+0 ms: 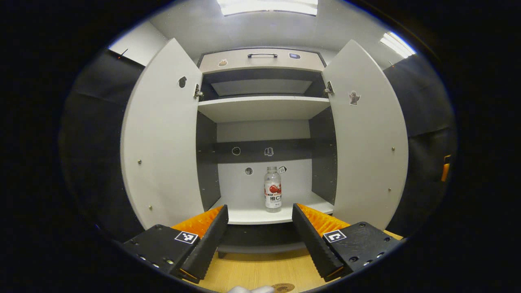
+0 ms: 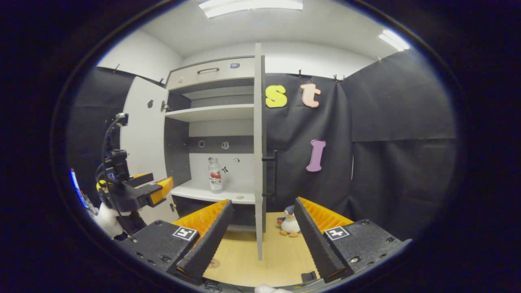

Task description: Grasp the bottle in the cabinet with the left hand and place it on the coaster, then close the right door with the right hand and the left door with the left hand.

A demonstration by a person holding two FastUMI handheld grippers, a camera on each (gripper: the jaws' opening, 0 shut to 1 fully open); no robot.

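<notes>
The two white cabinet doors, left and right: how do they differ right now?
In the left gripper view, the left white cabinet door carries a dark sticker near its top; the right white cabinet door carries a grey figure sticker. In the right gripper view the right door is seen edge-on with a black handle; the left door shows its inner face. Both stand open.

Both cabinet doors are standing wide open, the left door (image 1: 163, 134) and the right door (image 1: 366, 134) flanking a broad gap into the cabinet. On the lower shelf (image 1: 252, 213) the bottle (image 1: 272, 189) is standing upright alone, with bare shelf lying on either side of it and the upper shelf (image 1: 262, 108) sitting well above its cap. In the right gripper view, a toy penguin (image 2: 290, 221) is sitting on the surface (image 2: 276, 256) just beside the right door's edge, near its swing.
</notes>
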